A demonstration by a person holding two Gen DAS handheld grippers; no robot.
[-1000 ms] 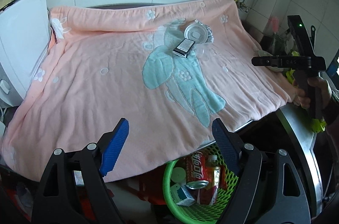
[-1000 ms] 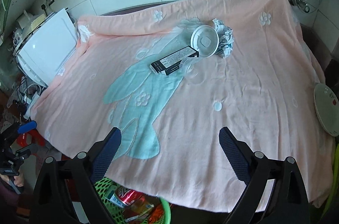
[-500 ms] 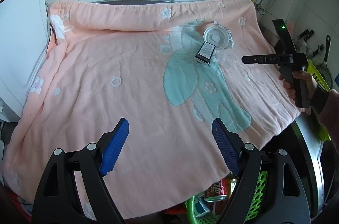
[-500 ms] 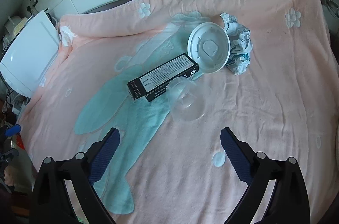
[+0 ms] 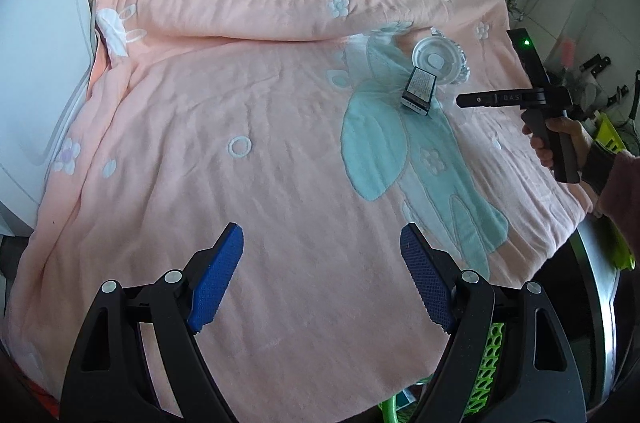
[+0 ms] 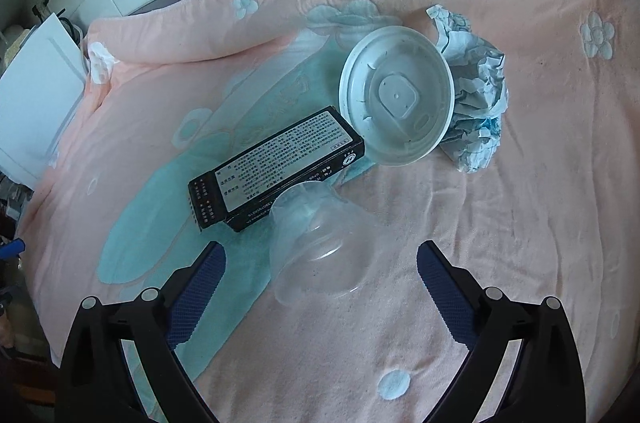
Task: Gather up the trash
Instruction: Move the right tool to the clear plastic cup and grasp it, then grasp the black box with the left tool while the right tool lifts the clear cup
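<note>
While your right gripper (image 6: 320,263) hangs wide and empty over the clear cup (image 6: 316,247), nothing is collected: box (image 6: 276,167) at ten o'clock, lid (image 6: 396,95) at one, crumpled paper (image 6: 476,95) beyond; left gripper (image 5: 320,263) wide, idle.

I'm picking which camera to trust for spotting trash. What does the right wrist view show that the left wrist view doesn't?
Only the right wrist view: the clear plastic cup on its side, and the open right gripper around it. Only the left wrist view: the green basket, the hand, the open left gripper. Both: pink blanket, black box, white lid, crumpled paper.
</note>
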